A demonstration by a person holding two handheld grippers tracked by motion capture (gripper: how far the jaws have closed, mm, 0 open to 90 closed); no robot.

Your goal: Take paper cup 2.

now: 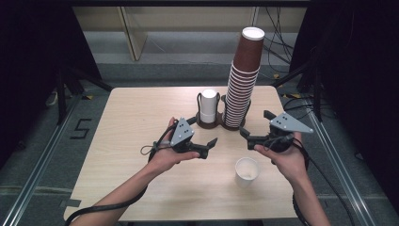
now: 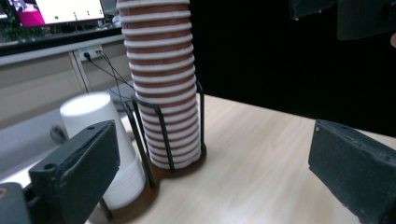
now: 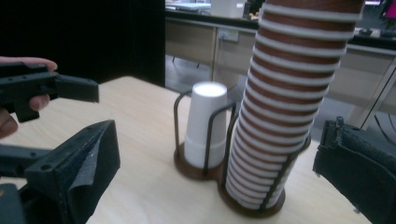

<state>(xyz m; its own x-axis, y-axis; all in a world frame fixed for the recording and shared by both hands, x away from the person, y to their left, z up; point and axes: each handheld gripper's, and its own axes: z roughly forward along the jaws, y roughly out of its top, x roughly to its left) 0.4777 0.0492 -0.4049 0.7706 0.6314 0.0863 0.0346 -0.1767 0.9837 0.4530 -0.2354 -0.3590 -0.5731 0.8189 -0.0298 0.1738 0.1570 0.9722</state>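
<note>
A tall stack of brown paper cups (image 1: 242, 80) stands in a black wire holder (image 1: 221, 123) at the back middle of the table. A short stack of white cups (image 1: 208, 106) sits in the holder's left ring. A single white cup (image 1: 247, 170) stands upright on the table in front. My left gripper (image 1: 203, 132) is open and empty, left of and in front of the holder. My right gripper (image 1: 256, 123) is open and empty, just right of the brown stack's base. The brown stack (image 2: 163, 84) and white stack (image 2: 100, 140) rise beyond the left gripper (image 2: 215, 177). The right gripper (image 3: 215, 172) faces both the brown stack (image 3: 285, 107) and the white stack (image 3: 208, 126).
The light wooden table (image 1: 131, 141) has bare room at its left and front. Dark curtains flank both sides, and cables lie on the floor at the back right. The left gripper (image 3: 51, 88) and its hand appear at the left of the right gripper view.
</note>
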